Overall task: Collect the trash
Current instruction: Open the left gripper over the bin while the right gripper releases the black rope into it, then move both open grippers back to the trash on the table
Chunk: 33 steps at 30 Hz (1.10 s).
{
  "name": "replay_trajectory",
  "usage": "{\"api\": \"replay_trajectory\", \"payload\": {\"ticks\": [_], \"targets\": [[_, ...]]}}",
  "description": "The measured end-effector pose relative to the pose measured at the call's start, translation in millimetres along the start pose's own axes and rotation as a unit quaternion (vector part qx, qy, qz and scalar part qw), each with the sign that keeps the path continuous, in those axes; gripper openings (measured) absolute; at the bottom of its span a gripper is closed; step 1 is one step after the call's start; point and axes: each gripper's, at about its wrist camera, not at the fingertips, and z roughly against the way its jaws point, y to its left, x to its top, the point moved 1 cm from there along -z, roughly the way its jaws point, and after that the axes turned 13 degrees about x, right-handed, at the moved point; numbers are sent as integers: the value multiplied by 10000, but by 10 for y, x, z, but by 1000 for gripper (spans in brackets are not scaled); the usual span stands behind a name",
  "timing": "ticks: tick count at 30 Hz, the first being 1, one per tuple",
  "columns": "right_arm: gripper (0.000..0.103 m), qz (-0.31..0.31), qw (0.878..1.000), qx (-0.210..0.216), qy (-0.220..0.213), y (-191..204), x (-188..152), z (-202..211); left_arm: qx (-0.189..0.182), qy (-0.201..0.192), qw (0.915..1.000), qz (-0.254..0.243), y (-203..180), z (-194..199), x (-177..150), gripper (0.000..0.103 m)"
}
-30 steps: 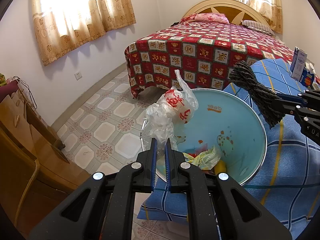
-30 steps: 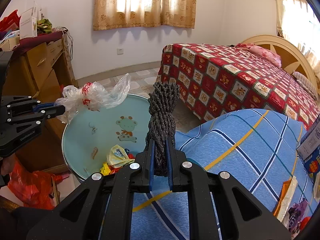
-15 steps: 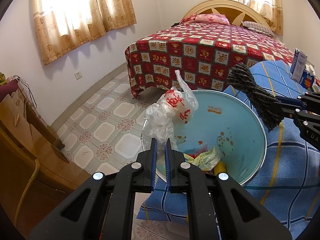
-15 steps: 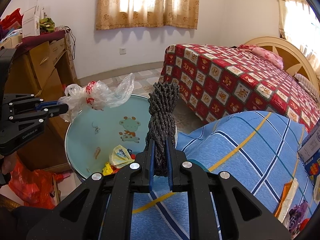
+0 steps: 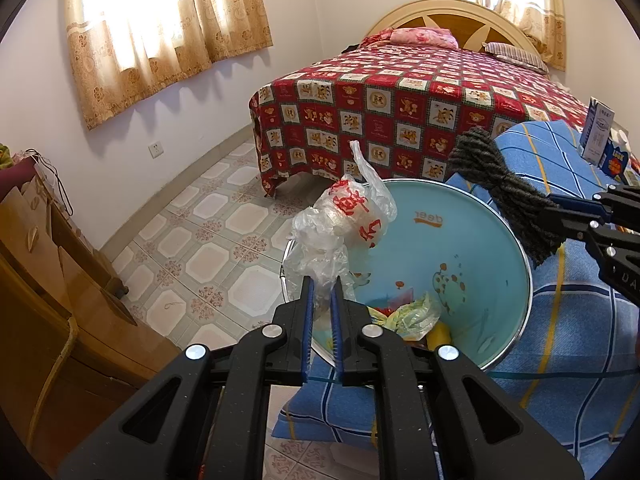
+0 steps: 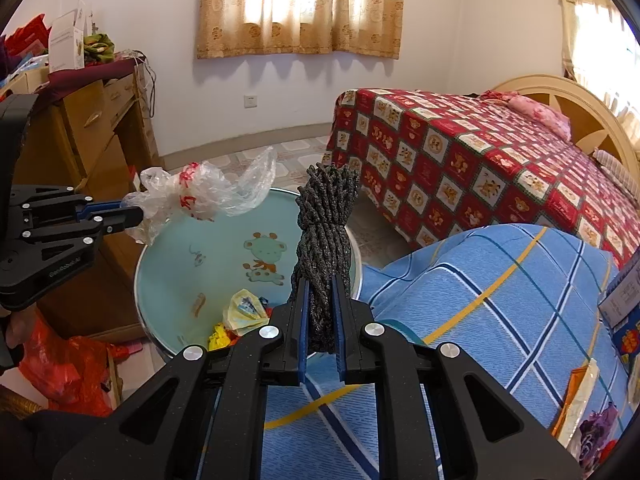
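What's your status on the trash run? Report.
Left tongs shut on clear crumpled plastic bag. Right tongs shut on dark grey rope bundle. Both over light-blue round basin; nothing blocking.

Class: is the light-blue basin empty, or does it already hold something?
Not empty: crumpled wrappers lie at the bottom of the basin.

Basin [image 5: 472,240]: pale turquoise inside, orange lettering and cartoon animal prints, silvery rim. Plastic bag [image 5: 344,224], at 10 o'clock of the basin: clear with red characters. Rope bundle [image 6: 326,236], at 2 o'clock: dark grey, speckled. Wrappers [image 5: 408,318] in the basin: yellow, green, red. Quilt [image 6: 500,300]: blue, with white, navy and yellow grid lines. Bedspread [image 5: 400,108]: red checks with cream bear squares. Curtains [image 5: 160,28]: tan, floral border. Floor tiles [image 5: 192,248]: cream octagons, grey-green edging.
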Motion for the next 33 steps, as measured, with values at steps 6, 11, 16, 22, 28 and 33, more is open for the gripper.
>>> {"api": "replay_trajectory", "payload": {"ticks": [6, 11, 16, 22, 28, 33], "targets": [[42, -1, 10000, 63, -61, 34, -22, 35, -79, -24, 10000, 14, -95, 57, -14, 46], [62, -205, 9995, -138, -179, -43, -148, 288, -206, -2, 9998, -3, -215, 42, -23, 65], [71, -441, 9969, -555, -347, -216, -480, 844, -489, 121, 9987, -86, -460, 25, -24, 85], [76, -1132, 9826, -1382, -510, -635, -1003, 1553, -862, 106, 9955, -383, -962, 81, 51, 89], [81, -2047, 9474, -2376, -643, -1136, -1630, 2207, -1189, -271, 9905, -643, -1584, 385, 198, 89], [81, -2594, 9213, -2818, -664, -1406, -2079, 2507, -1615, -420, 9820, -885, -2127, 652, 309, 89]]}}
